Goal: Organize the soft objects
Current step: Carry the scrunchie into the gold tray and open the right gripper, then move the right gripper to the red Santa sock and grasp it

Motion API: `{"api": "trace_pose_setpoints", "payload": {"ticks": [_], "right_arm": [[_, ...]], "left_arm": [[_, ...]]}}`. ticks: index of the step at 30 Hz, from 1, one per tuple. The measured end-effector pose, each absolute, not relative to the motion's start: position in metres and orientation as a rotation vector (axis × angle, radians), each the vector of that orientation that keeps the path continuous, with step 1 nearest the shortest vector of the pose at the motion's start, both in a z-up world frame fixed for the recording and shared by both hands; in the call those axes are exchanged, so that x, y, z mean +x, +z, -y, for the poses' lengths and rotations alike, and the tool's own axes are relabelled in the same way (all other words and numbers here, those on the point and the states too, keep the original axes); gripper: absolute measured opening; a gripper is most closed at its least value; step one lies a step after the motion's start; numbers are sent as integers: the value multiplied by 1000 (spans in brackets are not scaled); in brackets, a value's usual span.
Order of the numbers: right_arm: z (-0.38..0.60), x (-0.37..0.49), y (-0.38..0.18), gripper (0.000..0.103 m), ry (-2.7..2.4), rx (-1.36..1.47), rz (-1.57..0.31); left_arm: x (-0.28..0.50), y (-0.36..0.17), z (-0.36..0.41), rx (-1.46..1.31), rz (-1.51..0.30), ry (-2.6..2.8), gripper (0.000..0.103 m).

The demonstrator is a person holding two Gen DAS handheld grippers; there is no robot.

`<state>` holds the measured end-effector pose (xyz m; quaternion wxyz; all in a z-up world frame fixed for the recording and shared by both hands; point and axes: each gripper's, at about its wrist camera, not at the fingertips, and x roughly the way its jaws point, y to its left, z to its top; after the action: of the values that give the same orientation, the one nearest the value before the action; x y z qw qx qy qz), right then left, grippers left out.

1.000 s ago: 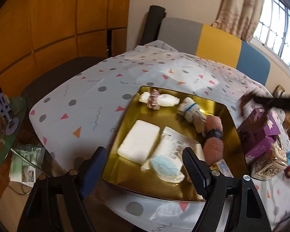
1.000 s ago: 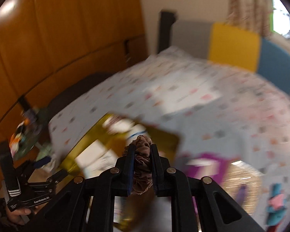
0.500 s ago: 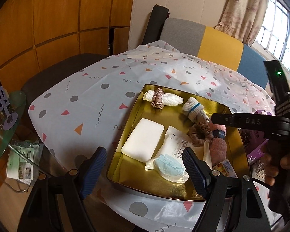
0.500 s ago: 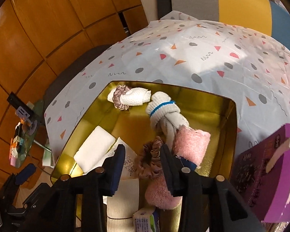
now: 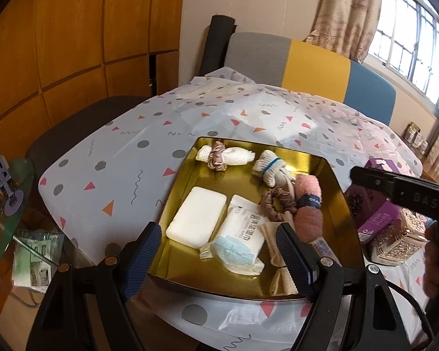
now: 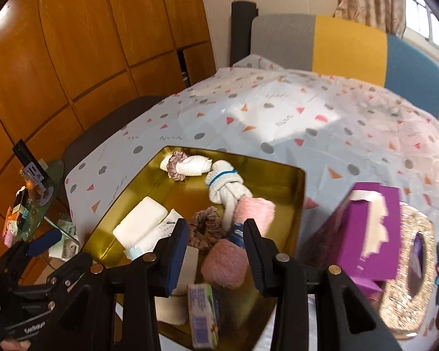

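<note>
Brown scrunchie (image 5: 278, 204): lies in the gold tray (image 5: 190, 172), against the knotted white sock (image 5: 273, 169) and the pink rolled cloths (image 5: 308, 201); a second ago it was clamped in the right tongs, above the table.
Right tongs (image 6: 216, 245): jaws parted and empty, hovering just over the scrunchie and the near pink roll; pads touch nothing.
Left tongs (image 5: 219, 251): jaws wide apart, empty, at the tray's near edge, as before.
Tray, near part: blue face mask (image 5: 234, 251) on a white packet (image 5: 243, 228) with printed characters too small to read; white pad (image 5: 197, 220) beside it; small printed pack (image 6: 203, 313) at the rim.
Tray, far part: white cloth bundle (image 5: 234, 156) ringed by a pink scrunchie (image 5: 216, 156).
Beside the tray: purple box (image 6: 365, 231), glittery gold box (image 6: 409, 266).
Legible writing: "DAS" on the right tongs' body, left view.
Surface: patterned tablecloth (image 5: 125, 152).
</note>
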<state>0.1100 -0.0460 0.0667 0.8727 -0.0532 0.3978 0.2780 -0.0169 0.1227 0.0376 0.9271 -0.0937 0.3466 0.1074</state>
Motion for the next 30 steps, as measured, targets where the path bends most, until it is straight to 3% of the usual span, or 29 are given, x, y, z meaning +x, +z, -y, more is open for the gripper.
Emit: {"api": "trace_pose_setpoints", "payload": {"ticks": [14, 30], "right_arm": [[160, 92, 108, 40, 388, 3, -694], [369, 92, 89, 40, -82, 251, -735]], "left_arm": [[-18, 46, -90, -130, -706, 144, 81], [-9, 52, -41, -54, -701, 10, 81]]}}
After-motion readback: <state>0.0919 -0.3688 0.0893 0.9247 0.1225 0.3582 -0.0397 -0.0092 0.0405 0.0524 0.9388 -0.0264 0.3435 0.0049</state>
